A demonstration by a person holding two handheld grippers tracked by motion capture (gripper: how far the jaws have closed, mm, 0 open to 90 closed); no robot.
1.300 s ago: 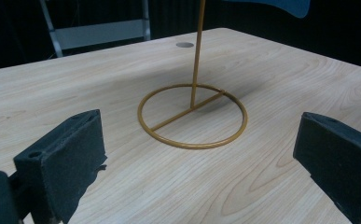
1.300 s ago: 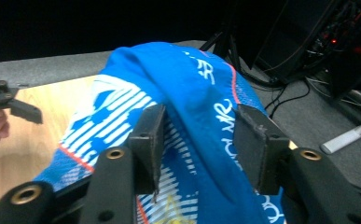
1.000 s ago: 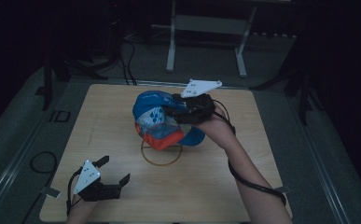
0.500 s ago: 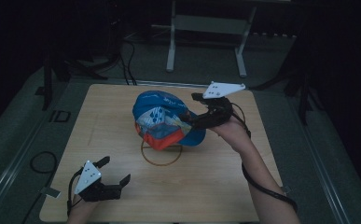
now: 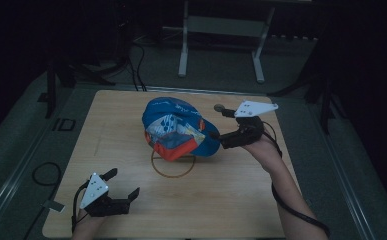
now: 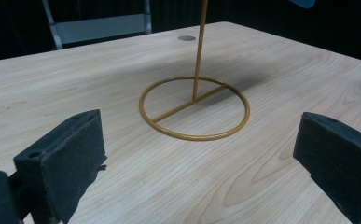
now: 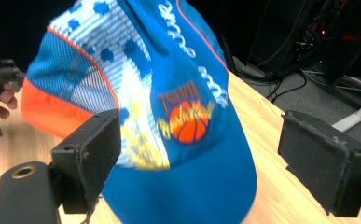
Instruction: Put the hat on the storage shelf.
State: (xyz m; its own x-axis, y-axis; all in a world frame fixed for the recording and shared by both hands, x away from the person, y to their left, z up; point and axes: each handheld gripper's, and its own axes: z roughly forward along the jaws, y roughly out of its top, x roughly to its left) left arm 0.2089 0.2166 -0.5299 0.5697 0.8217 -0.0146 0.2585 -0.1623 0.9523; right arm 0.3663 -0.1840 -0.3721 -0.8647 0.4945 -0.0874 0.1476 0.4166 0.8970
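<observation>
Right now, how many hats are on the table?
1. A single blue cap with an orange patch and a basketball picture sits on top of the thin gold wire stand in the middle of the pale wooden table. No other hat is visible.

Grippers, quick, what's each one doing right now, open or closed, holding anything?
Left gripper: open, empty, low over the table near the gold stand.
Right gripper: open, holding nothing, jaws spread beside the blue cap.
</observation>
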